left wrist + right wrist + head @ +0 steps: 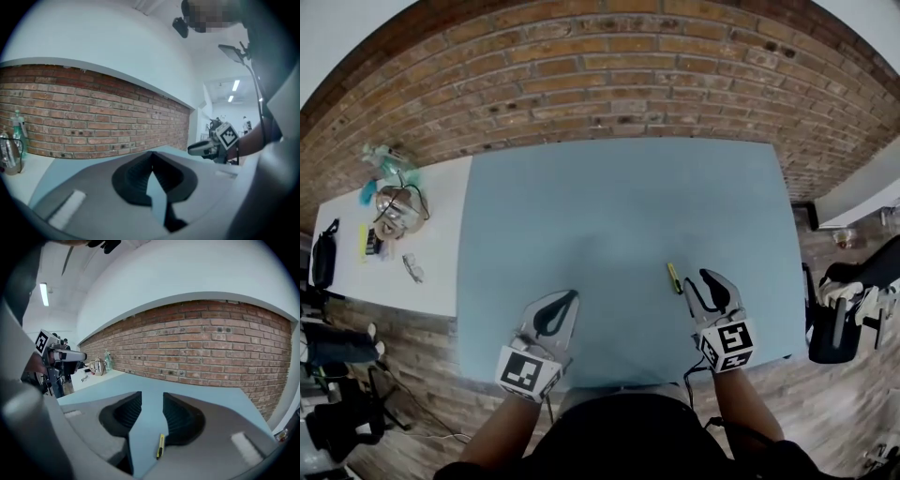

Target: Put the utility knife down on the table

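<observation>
The utility knife (673, 277) is seen lying flat on the blue table (609, 216), just left of the right gripper (697, 280), whose jaws are spread and empty. Its long axis is pointed toward the brick wall (628, 84). The left gripper (570, 297), pinched closed on nothing, is farther off. Bare tabletop is found all round; the near edge is judged close
</observation>
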`<action>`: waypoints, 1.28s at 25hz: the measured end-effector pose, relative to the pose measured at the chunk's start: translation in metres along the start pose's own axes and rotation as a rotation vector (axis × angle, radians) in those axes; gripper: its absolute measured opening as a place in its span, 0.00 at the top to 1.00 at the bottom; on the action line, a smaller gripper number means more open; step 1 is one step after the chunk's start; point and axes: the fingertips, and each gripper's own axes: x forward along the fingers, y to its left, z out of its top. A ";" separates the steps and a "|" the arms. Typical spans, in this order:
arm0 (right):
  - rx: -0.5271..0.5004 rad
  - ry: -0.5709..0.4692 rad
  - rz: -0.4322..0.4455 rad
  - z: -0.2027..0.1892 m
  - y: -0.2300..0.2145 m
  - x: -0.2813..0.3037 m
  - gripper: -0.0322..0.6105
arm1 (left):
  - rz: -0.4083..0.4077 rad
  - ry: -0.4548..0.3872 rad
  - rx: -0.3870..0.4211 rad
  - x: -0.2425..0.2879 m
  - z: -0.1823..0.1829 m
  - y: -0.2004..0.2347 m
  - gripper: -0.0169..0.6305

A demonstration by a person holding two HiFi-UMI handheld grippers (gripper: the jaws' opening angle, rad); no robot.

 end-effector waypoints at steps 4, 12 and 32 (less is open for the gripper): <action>-0.016 -0.067 -0.014 0.019 0.002 -0.009 0.72 | -0.004 -0.032 0.029 -0.003 0.016 0.006 0.97; -0.006 -0.174 -0.054 0.047 0.004 -0.053 0.84 | 0.021 -0.081 0.041 -0.025 0.047 0.007 0.97; -0.022 -0.227 -0.078 0.067 0.000 -0.071 0.95 | -0.013 -0.110 0.064 -0.028 0.062 0.010 0.97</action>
